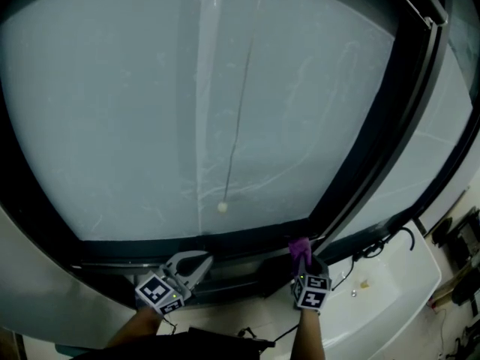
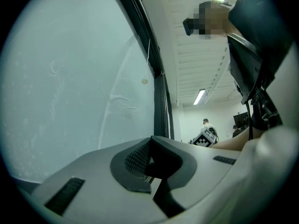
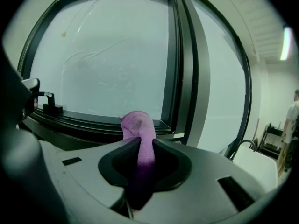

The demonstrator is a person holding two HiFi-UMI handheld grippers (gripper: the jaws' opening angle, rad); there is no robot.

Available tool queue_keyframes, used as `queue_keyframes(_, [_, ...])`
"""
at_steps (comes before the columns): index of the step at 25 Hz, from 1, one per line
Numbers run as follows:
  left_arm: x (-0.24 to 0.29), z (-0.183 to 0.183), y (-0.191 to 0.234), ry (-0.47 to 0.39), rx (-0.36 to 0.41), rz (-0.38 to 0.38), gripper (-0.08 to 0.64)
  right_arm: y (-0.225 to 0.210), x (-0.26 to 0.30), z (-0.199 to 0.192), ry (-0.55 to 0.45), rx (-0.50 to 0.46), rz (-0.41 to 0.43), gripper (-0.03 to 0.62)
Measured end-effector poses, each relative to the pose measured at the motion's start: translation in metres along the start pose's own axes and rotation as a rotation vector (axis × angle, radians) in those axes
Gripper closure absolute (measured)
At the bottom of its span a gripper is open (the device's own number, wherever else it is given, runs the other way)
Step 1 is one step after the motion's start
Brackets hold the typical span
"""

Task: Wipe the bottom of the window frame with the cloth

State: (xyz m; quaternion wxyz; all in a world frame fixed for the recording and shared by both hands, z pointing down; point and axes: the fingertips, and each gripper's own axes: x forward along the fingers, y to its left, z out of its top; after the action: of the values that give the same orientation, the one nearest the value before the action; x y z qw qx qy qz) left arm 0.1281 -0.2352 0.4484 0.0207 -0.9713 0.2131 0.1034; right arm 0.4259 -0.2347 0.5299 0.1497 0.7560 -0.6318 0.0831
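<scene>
The left tongs [image 1: 198, 262] and the right tongs [image 1: 303, 259] are wearing pale grey moulded shells with black textured pads [image 2: 135, 160] and dark rectangular slots [image 2: 65, 195]. Each is carrying a white cube [image 1: 159, 293] printed with black square markers.

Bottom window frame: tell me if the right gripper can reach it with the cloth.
Probably yes. The right gripper holds the purple cloth close to the bottom frame, near its right corner, with nothing visible between them.
</scene>
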Motion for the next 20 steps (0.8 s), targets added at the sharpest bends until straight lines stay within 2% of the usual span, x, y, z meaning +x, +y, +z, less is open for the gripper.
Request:
queue_keyframes(4, [-0.001,0.0,0.001,-0.008,-0.004,0.003,0.558,0.004,-0.032,0.0,-0.073,0.044,0.025,0.517])
queue_keyframes(9, [0.0,0.001,-0.001,-0.001,-0.022,-0.007,0.558,-0.005,-0.061,0.002,-0.149,0.076,-0.007,0.517])
queue_keyframes(14, [0.002,0.005,-0.002,-0.009,-0.024,-0.024,0.558,-0.004,-0.079,-0.002,-0.171,0.13,-0.011,0.518])
queue_keyframes(20, [-0.001,0.004,-0.004,-0.016,-0.039,-0.038,0.558,0.007,-0.097,-0.004,-0.166,0.133,-0.014,0.52])
